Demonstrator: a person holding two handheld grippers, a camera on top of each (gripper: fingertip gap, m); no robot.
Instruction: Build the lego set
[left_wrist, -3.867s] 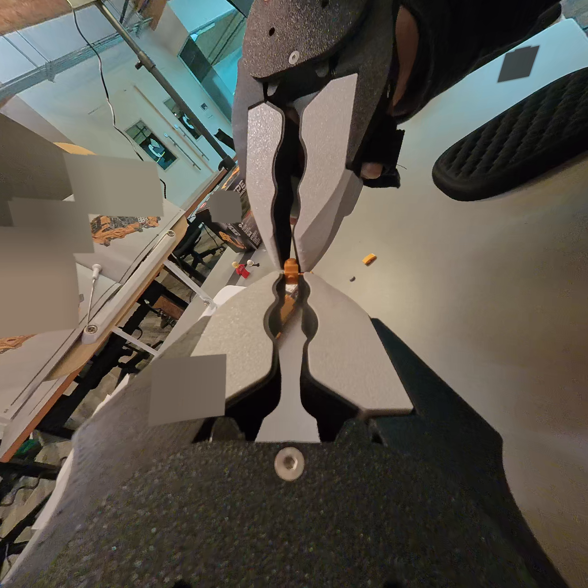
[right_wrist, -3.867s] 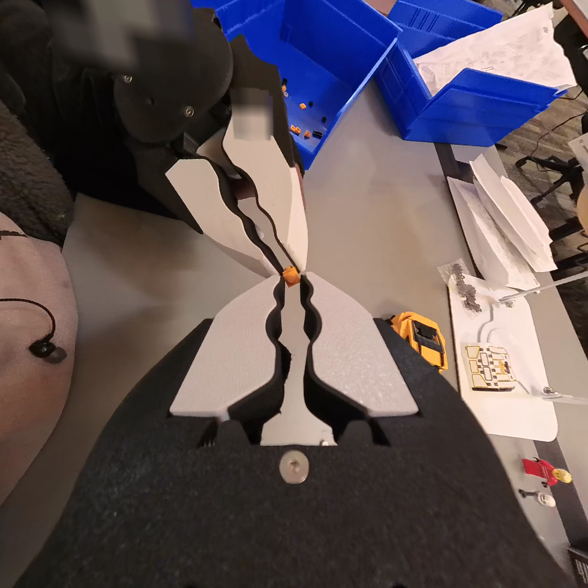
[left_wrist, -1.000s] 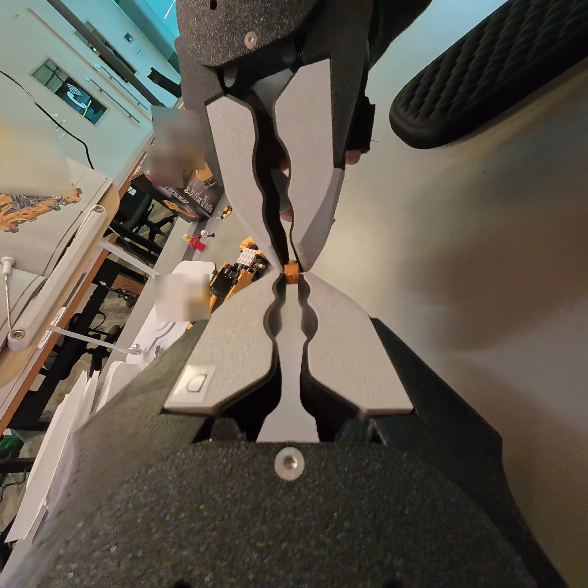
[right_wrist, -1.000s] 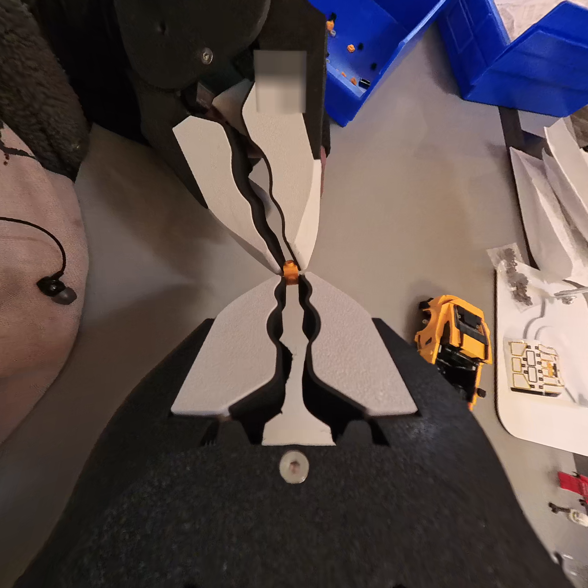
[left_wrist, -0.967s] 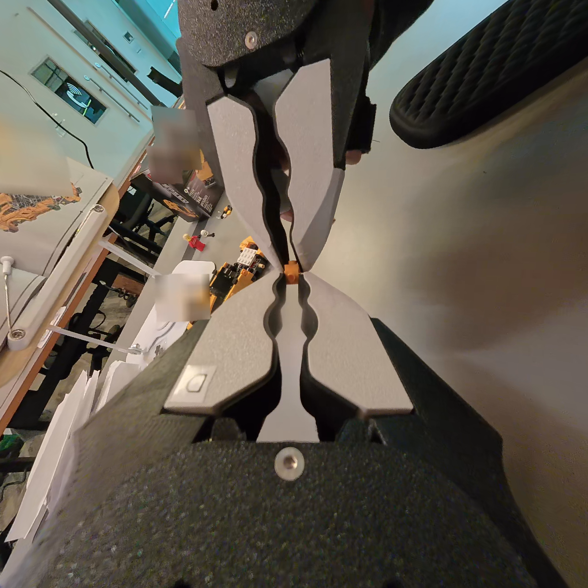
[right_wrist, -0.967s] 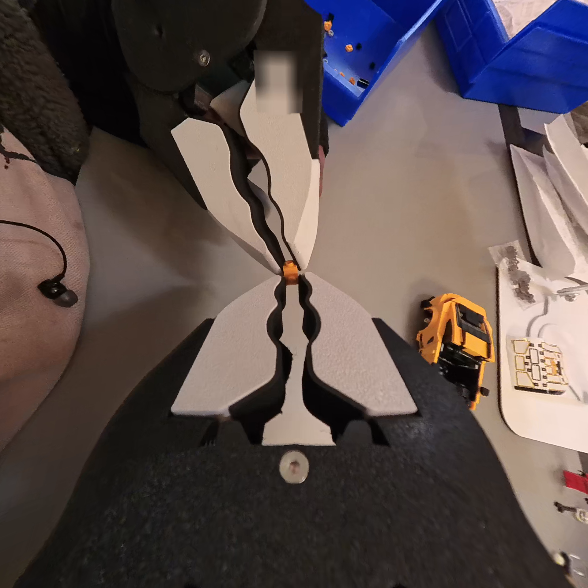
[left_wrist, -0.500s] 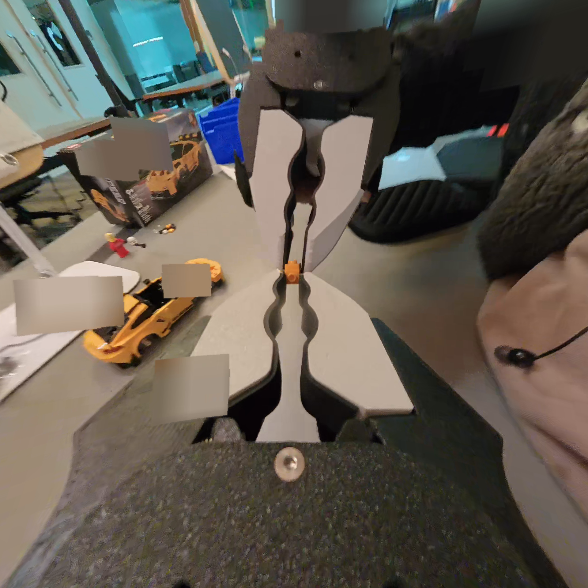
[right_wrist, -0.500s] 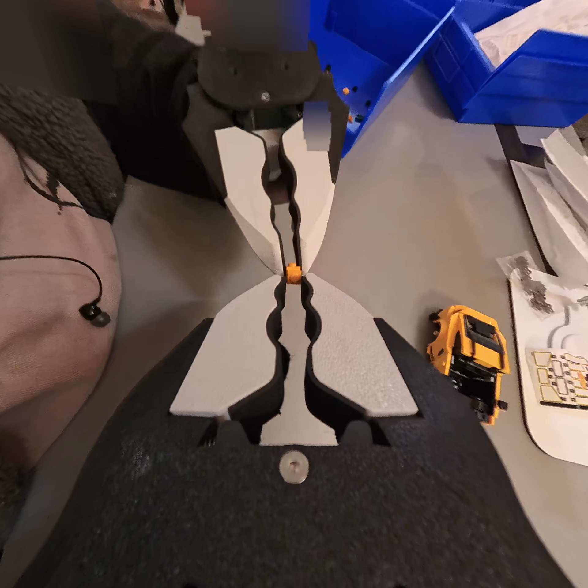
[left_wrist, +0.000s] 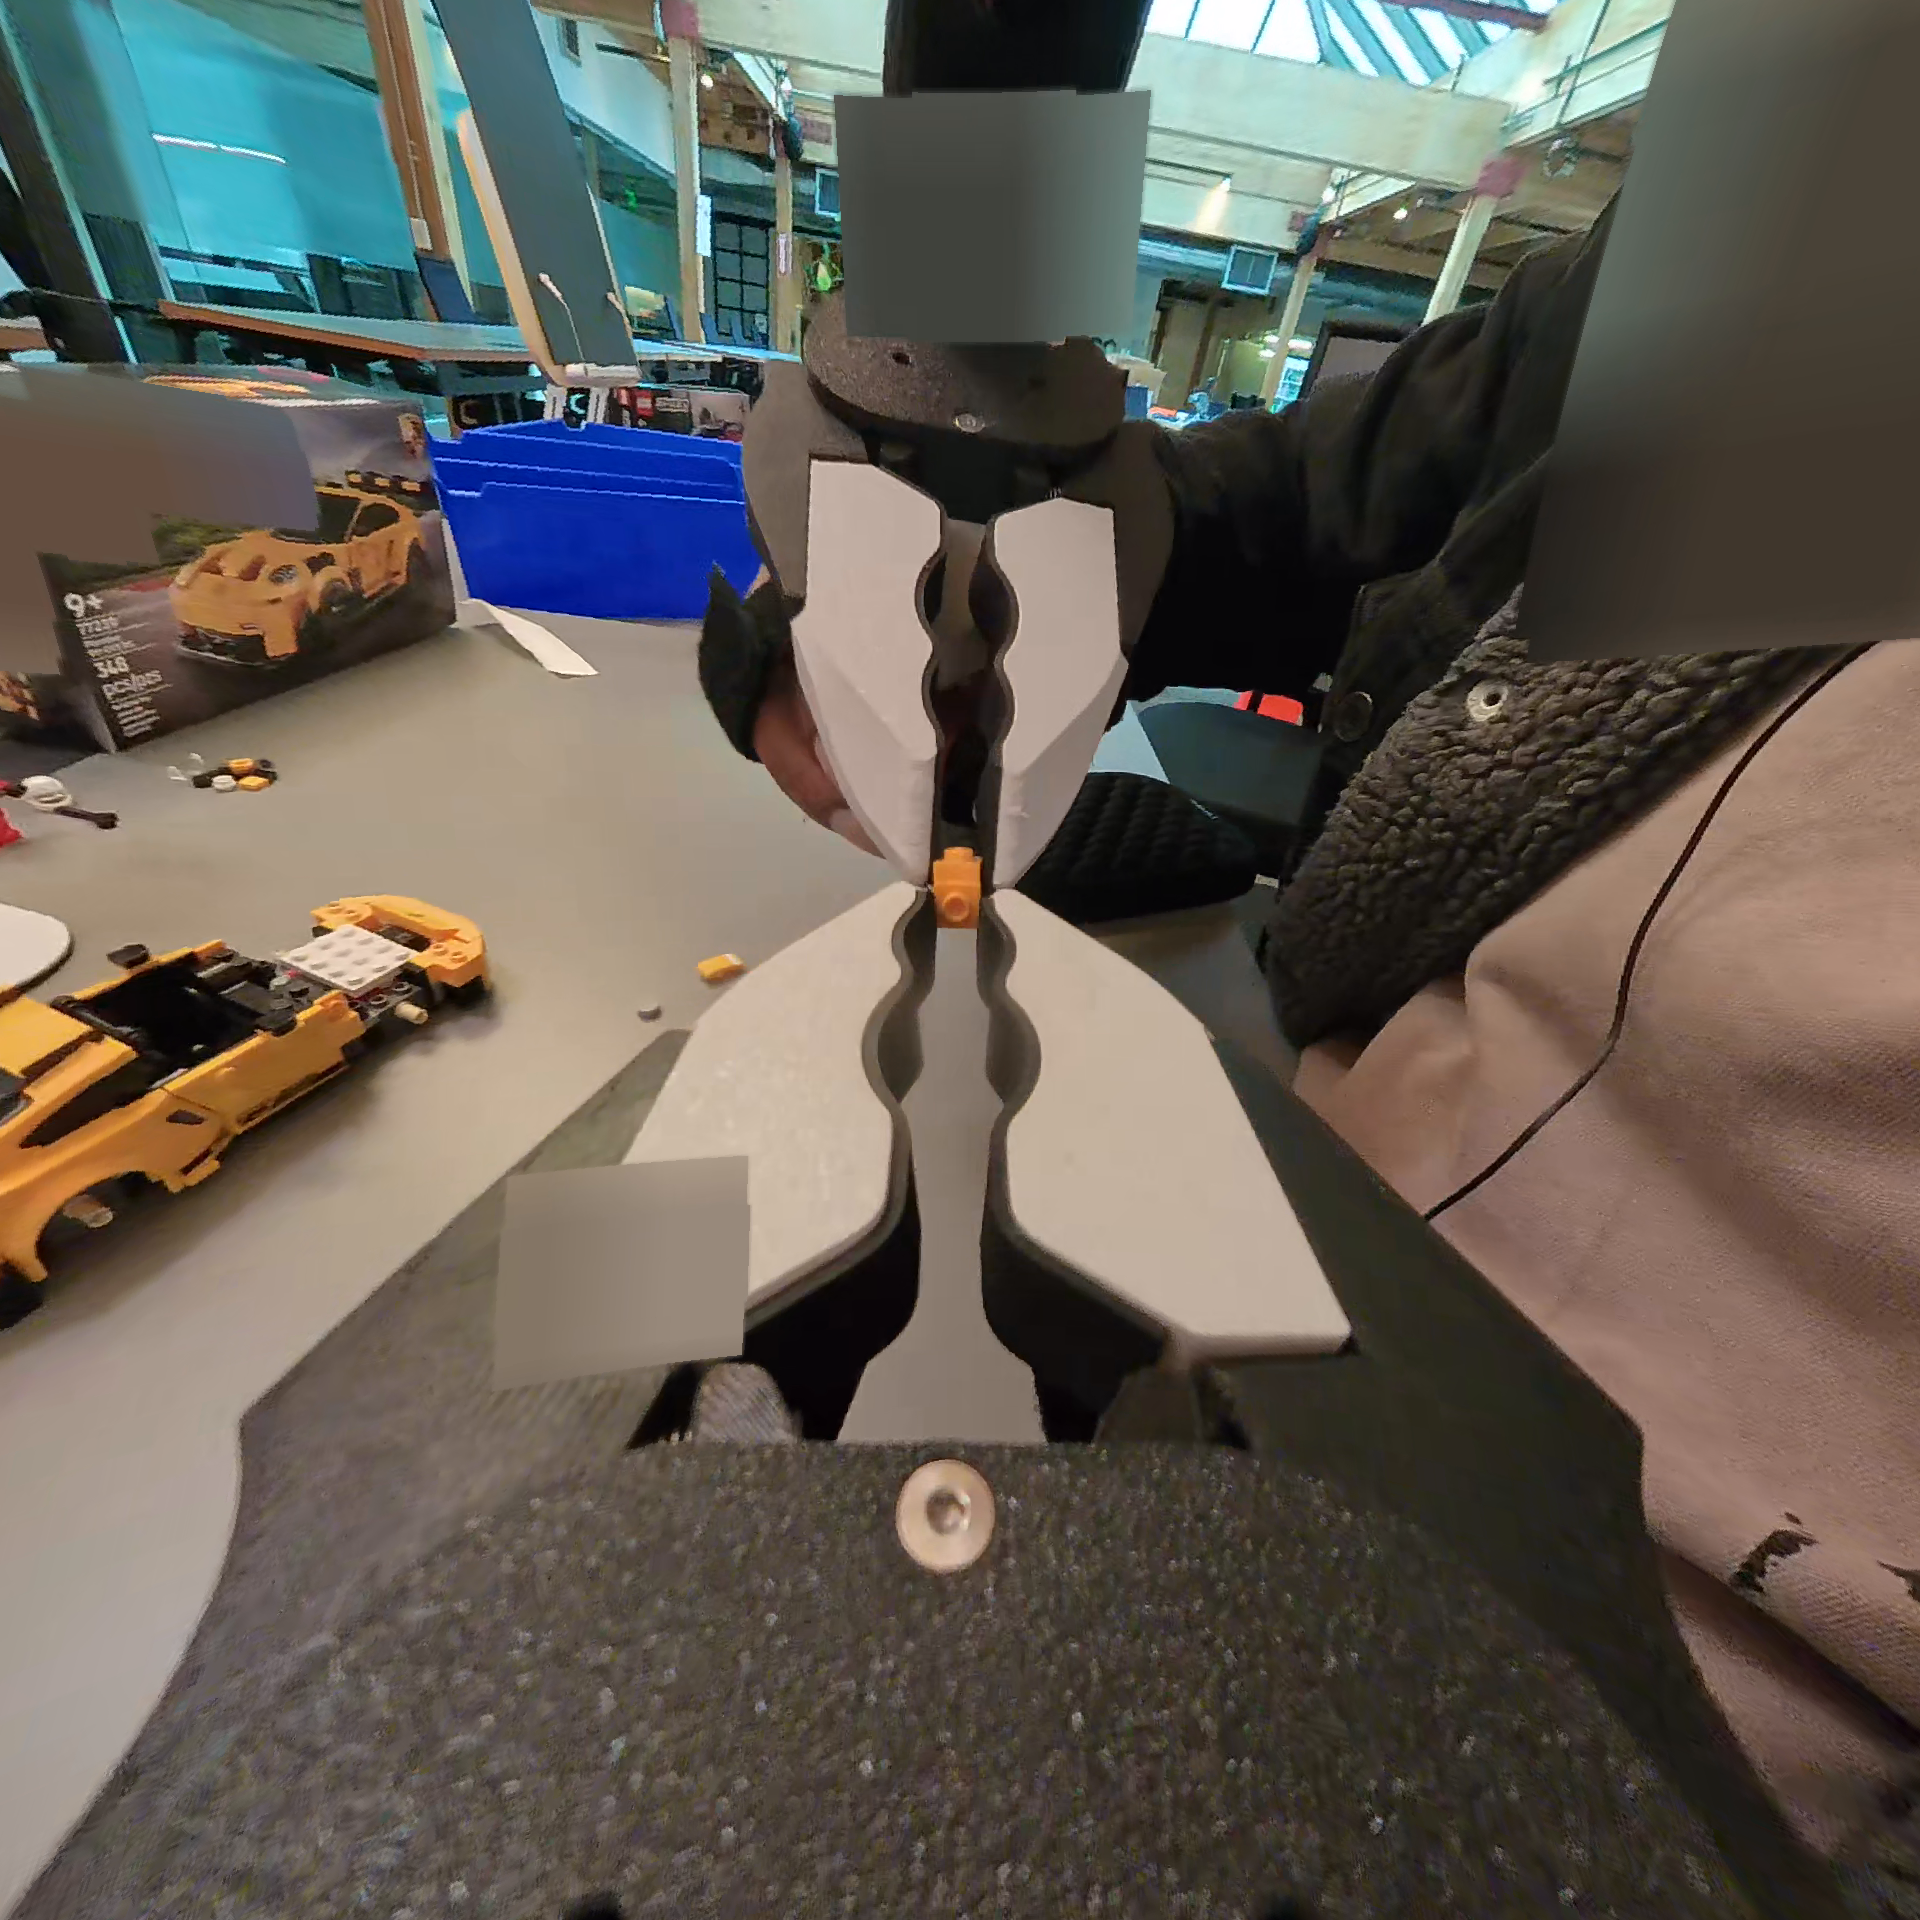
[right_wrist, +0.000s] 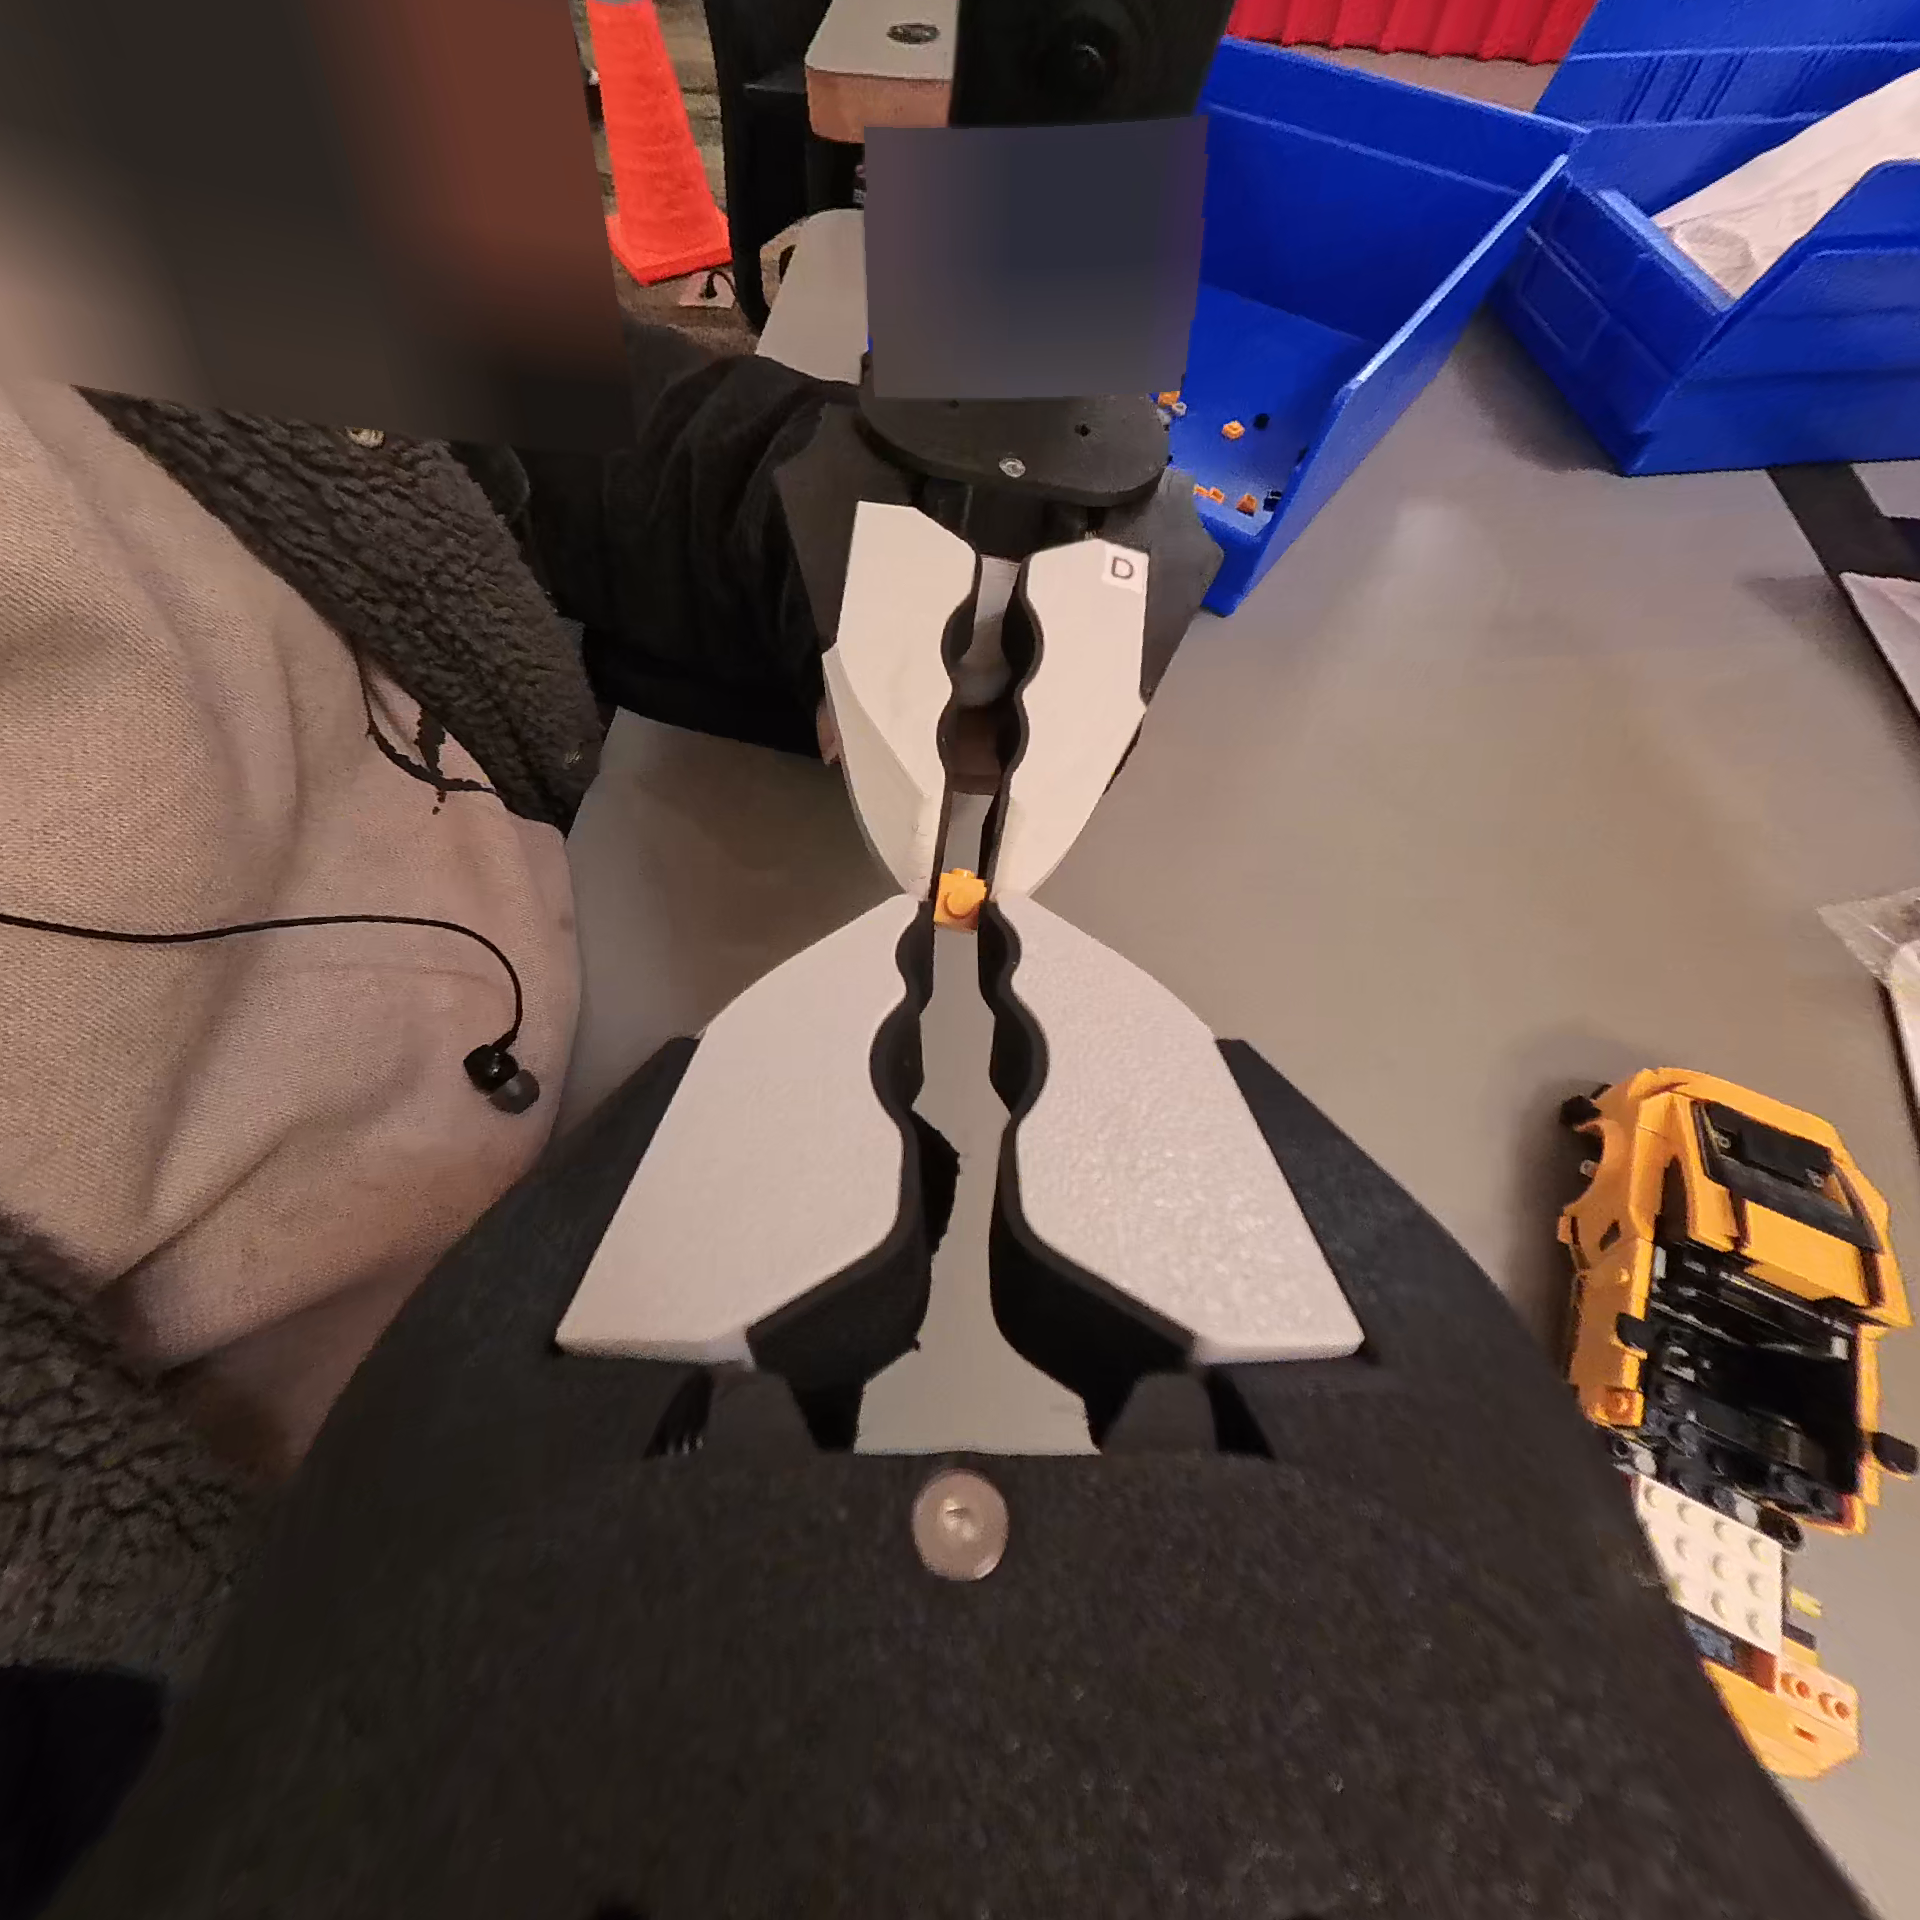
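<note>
A small orange lego brick (left_wrist: 956, 885) is pinched where my two grippers meet tip to tip above the grey table (left_wrist: 582, 831). In the left wrist view my left gripper (left_wrist: 954, 912) comes from below, and the right gripper's white fingers (left_wrist: 862, 707) come from above. In the right wrist view the brick (right_wrist: 958, 900) sits between my right gripper (right_wrist: 958, 916) and the left gripper's fingers (right_wrist: 1070, 717). Both grippers' jaws are nearly closed on the brick. The part-built yellow lego car (left_wrist: 208, 1049) lies on the table to the left, and in the right wrist view it (right_wrist: 1725, 1299) lies to the right.
The set's box (left_wrist: 239, 613) and blue bins (left_wrist: 592, 530) stand at the back; the bins (right_wrist: 1351, 343) hold loose pieces. A loose orange piece (left_wrist: 720, 967) and small parts (left_wrist: 234, 774) lie on the table. A person's torso (right_wrist: 260, 935) with an earphone (right_wrist: 501, 1081) is close by. Both grippers' tips are close together, under 4 cm apart.
Both grippers stayed tip to tip on the orange brick while turning together to a more level pose. The table, car and bins swung into different places in both views.
</note>
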